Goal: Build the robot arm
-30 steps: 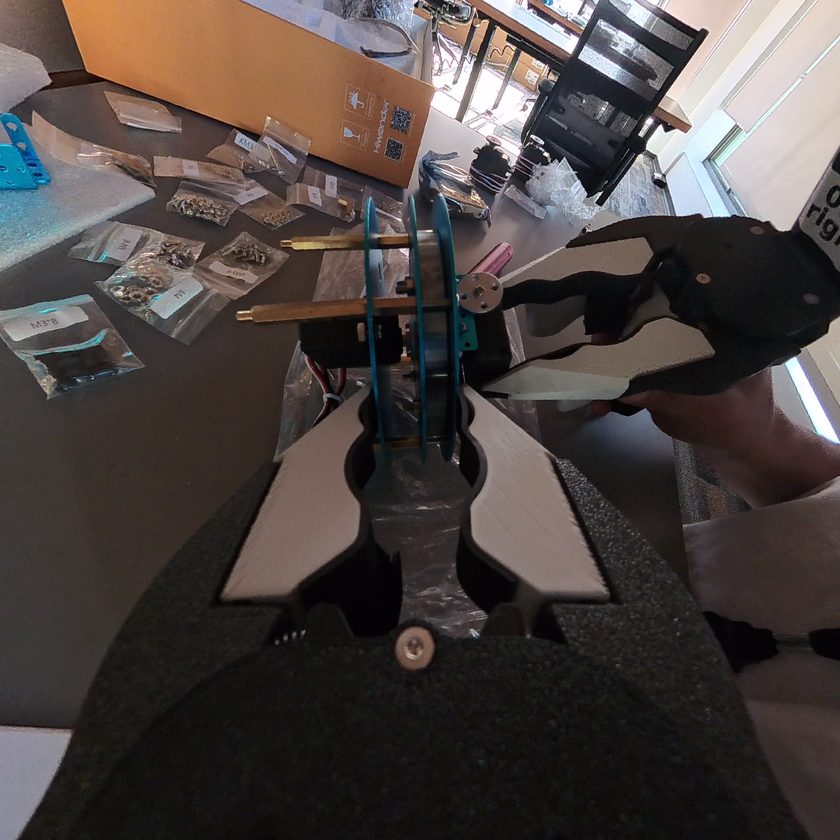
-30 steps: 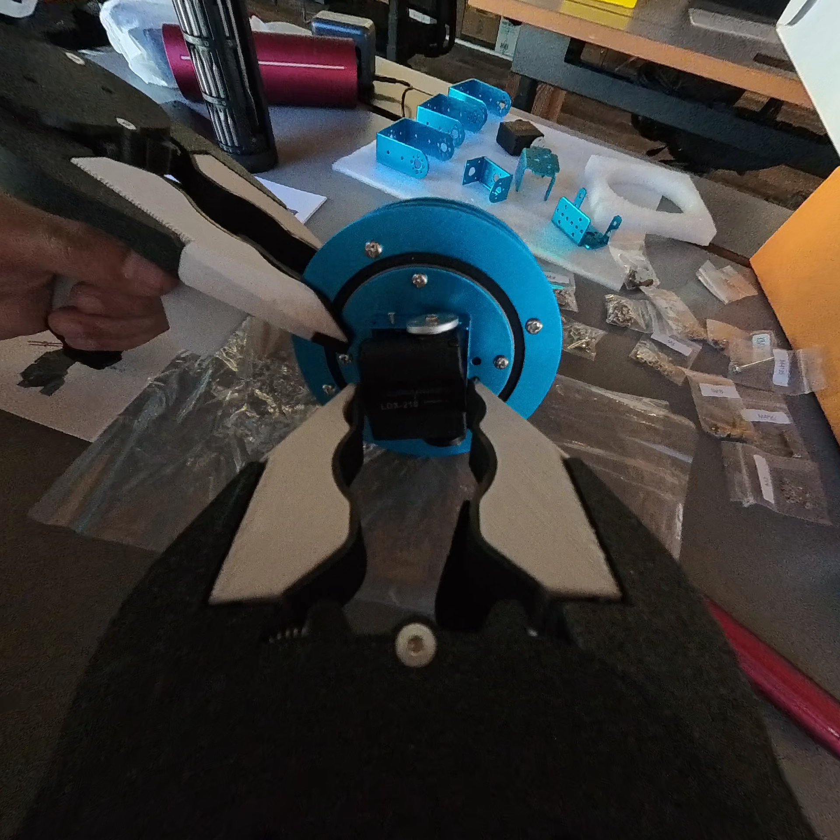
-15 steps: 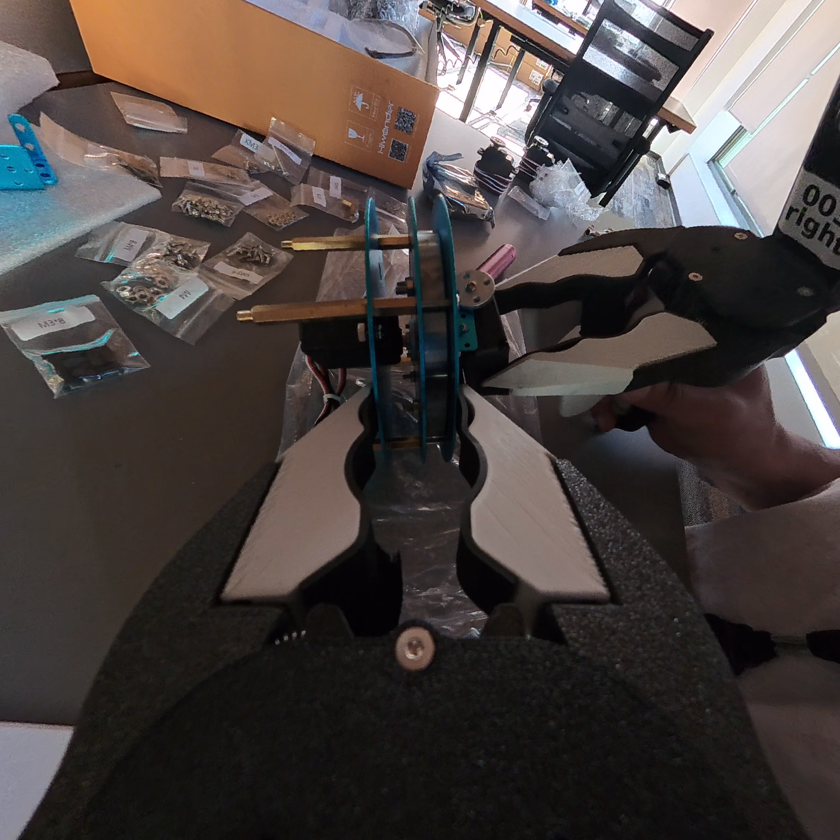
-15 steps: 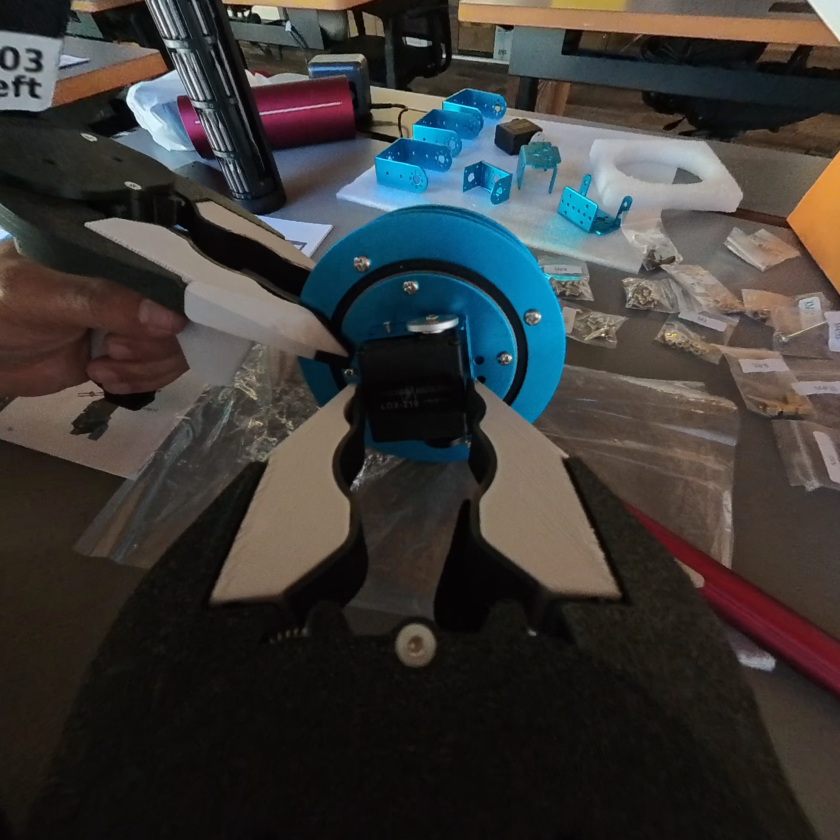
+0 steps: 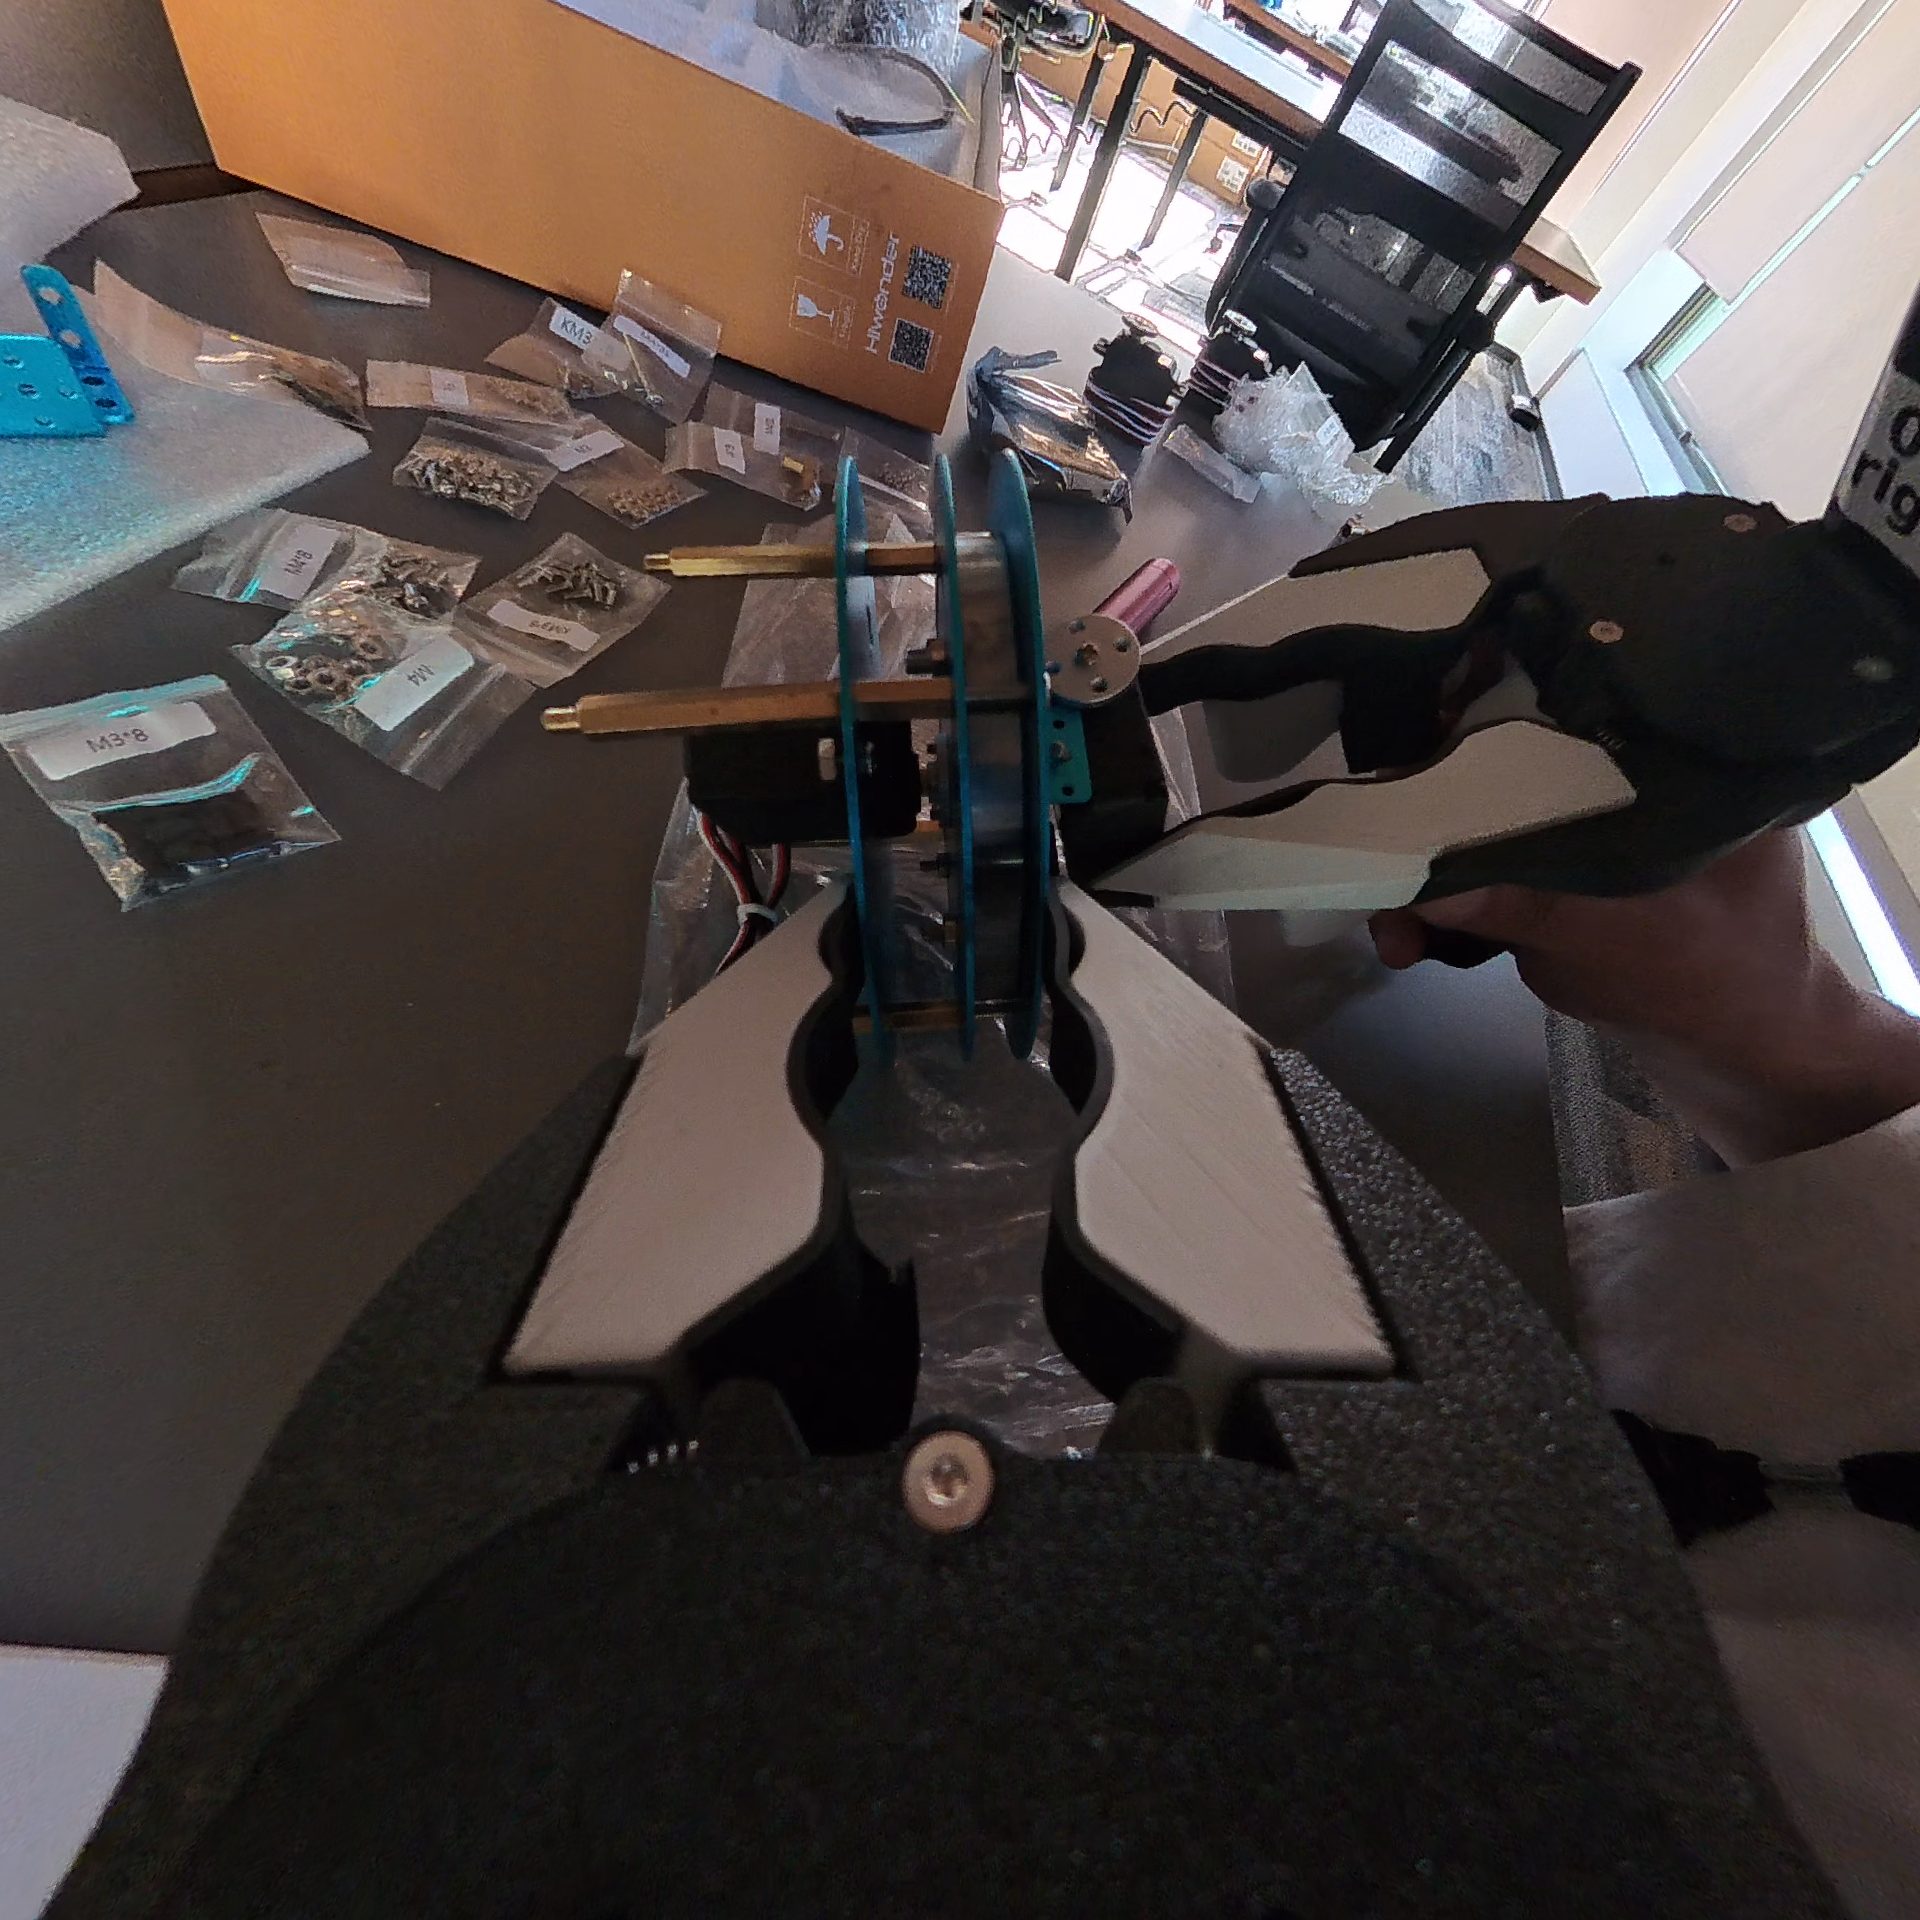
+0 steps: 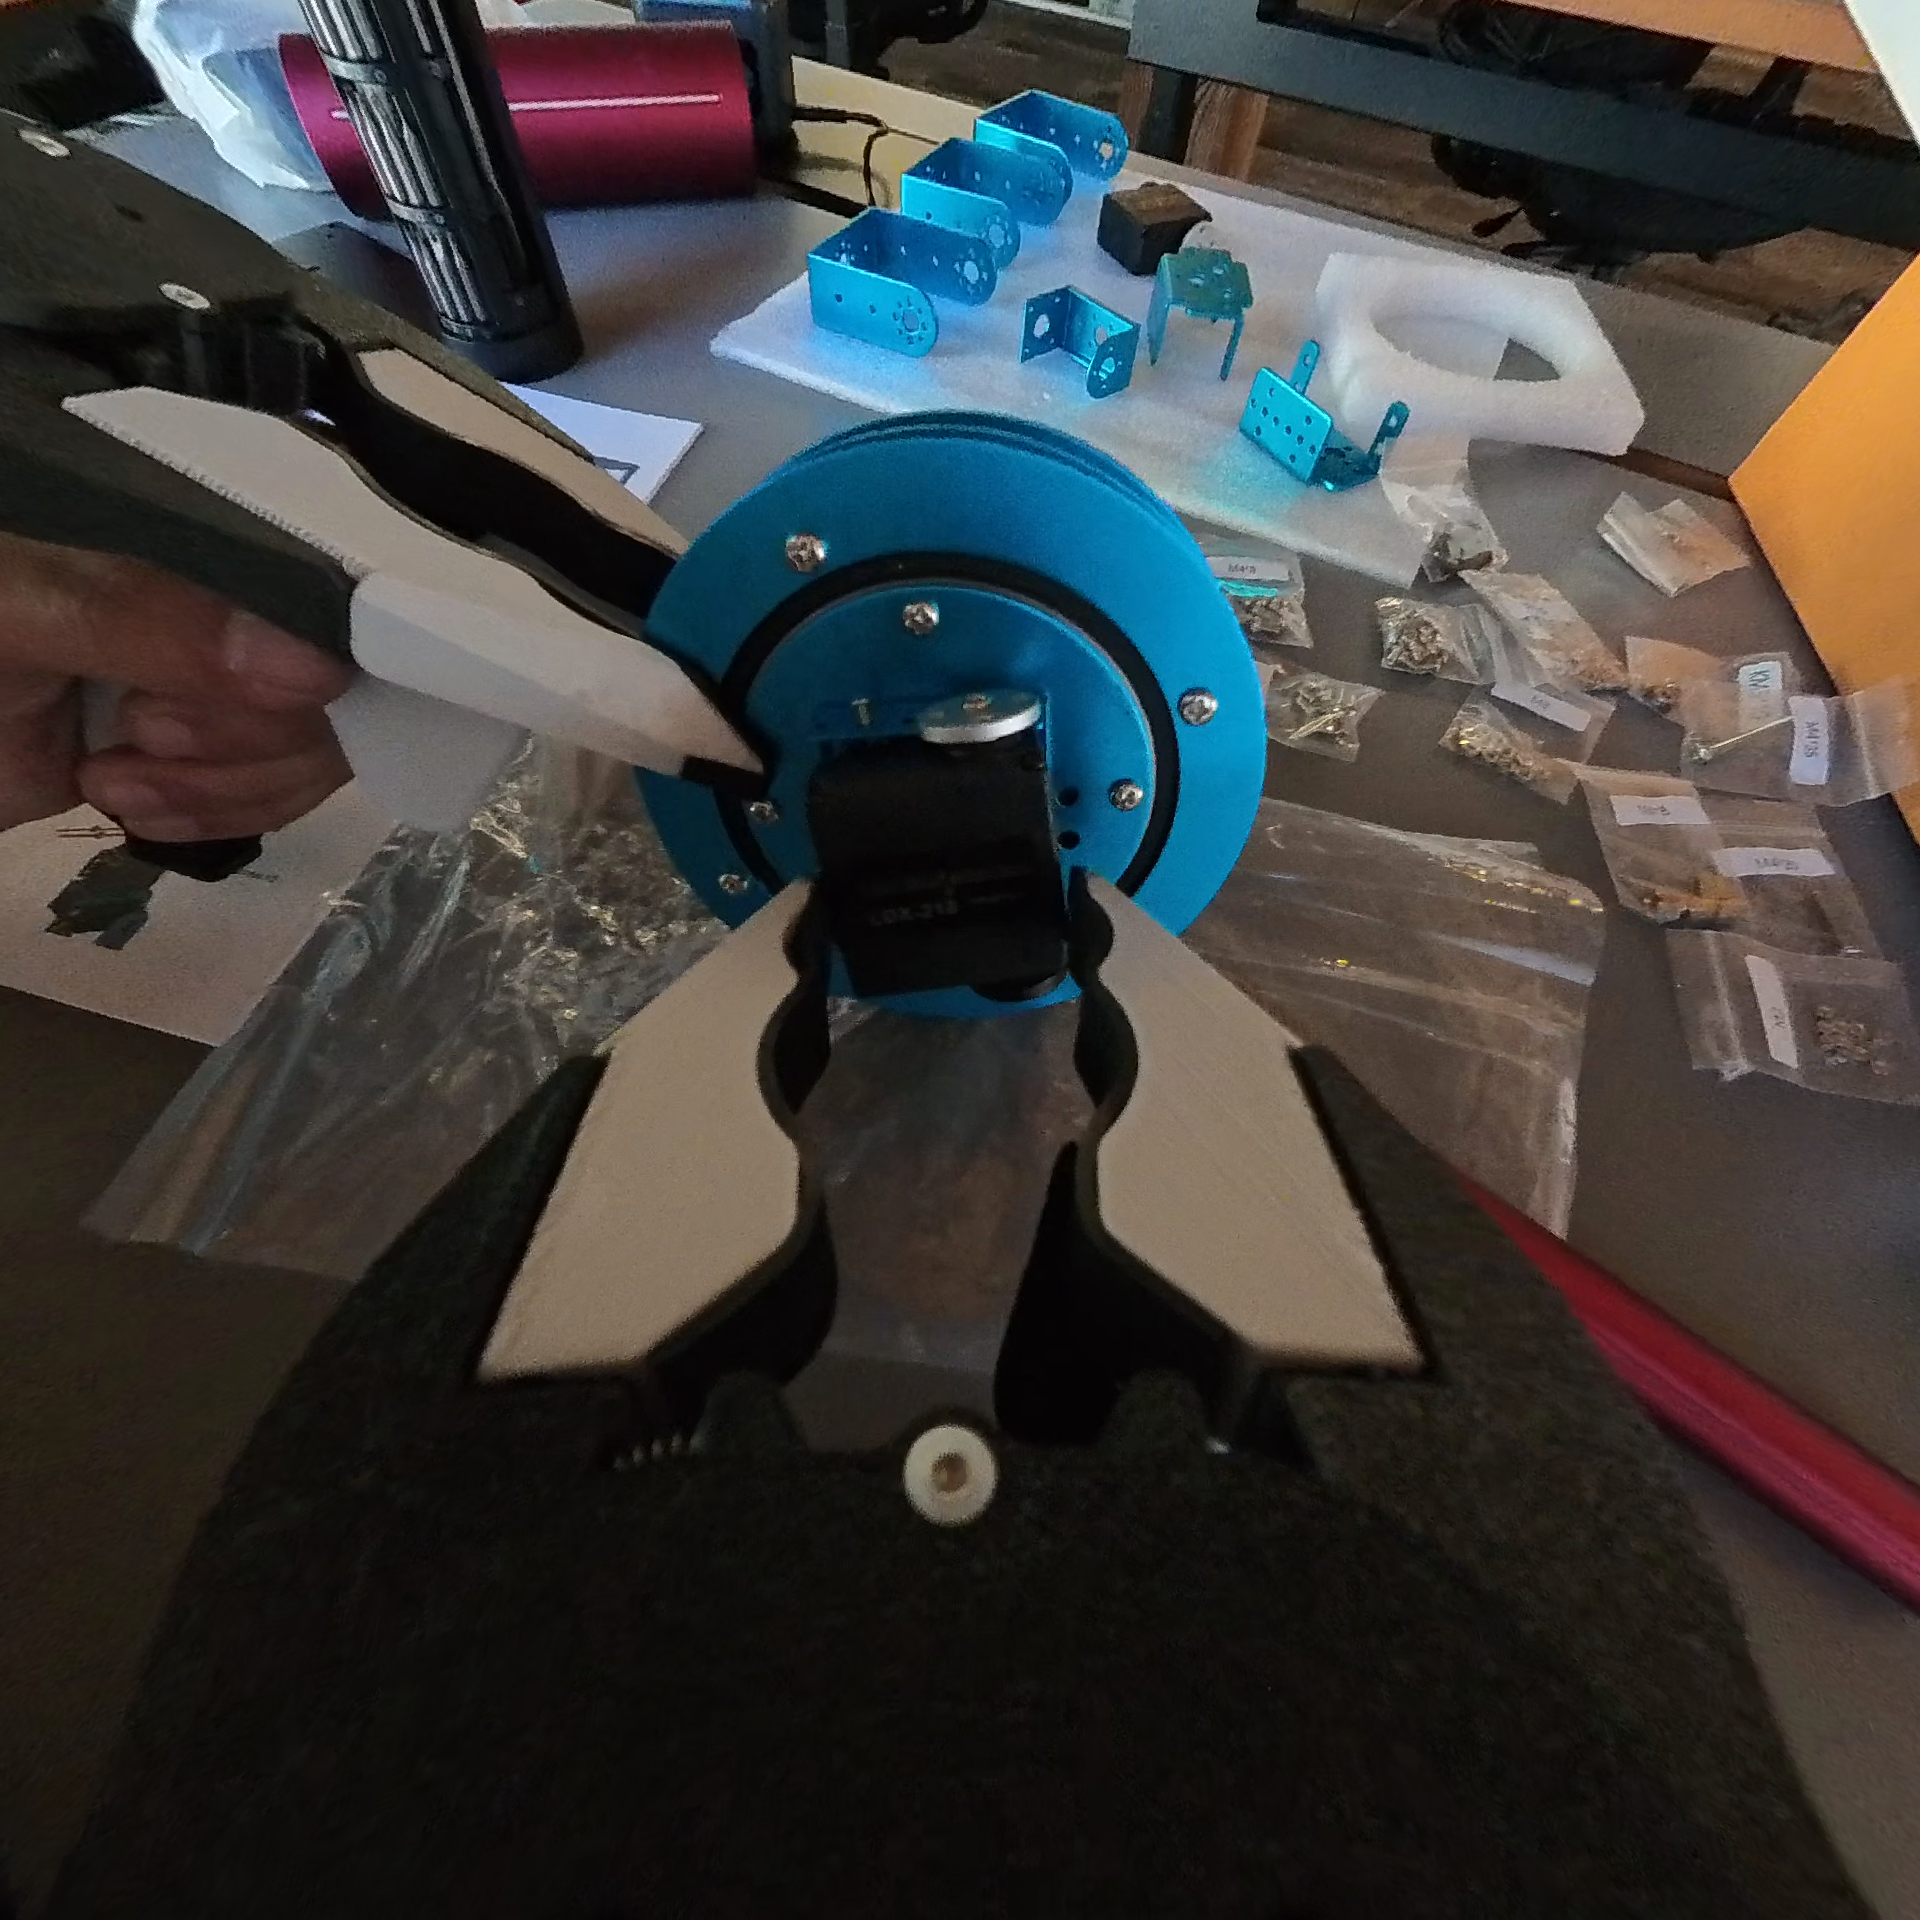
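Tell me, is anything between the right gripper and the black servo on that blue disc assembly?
Nothing visible. The right gripper has its fingers on either side of the black servo on the blue disc assembly, which the left gripper holds edge-on.

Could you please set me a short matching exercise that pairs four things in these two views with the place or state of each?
Things:
1. blue disc assembly
2. black servo
3. cardboard box
4. blue brackets

Places or states:
A. on a white foam sheet
B. gripped at its rim by the left gripper
C. standing behind the small screw bags
D. between the right gripper's fingers

Pairs: 1-B, 2-D, 3-C, 4-A
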A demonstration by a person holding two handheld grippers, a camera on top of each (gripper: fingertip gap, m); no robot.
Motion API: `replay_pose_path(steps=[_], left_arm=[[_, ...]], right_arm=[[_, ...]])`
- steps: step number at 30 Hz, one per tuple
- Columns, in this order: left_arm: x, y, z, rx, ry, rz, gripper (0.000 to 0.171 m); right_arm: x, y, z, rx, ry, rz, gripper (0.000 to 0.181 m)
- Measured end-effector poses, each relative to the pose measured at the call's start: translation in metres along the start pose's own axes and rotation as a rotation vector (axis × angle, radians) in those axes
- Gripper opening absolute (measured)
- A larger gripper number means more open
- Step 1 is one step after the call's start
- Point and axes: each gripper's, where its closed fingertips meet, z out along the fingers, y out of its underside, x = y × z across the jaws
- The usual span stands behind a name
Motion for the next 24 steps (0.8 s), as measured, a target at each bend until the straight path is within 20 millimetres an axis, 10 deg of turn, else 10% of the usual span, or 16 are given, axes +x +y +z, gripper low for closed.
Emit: replay_pose_path(steps=[24], left_arm=[[-0.0017,0.0004,-0.0004,-0.001,-0.013,-0.018,0.032]], right_arm=[[-0.0036,-0.0032,0.0044,0.022,-0.014,0.063,0.044]])
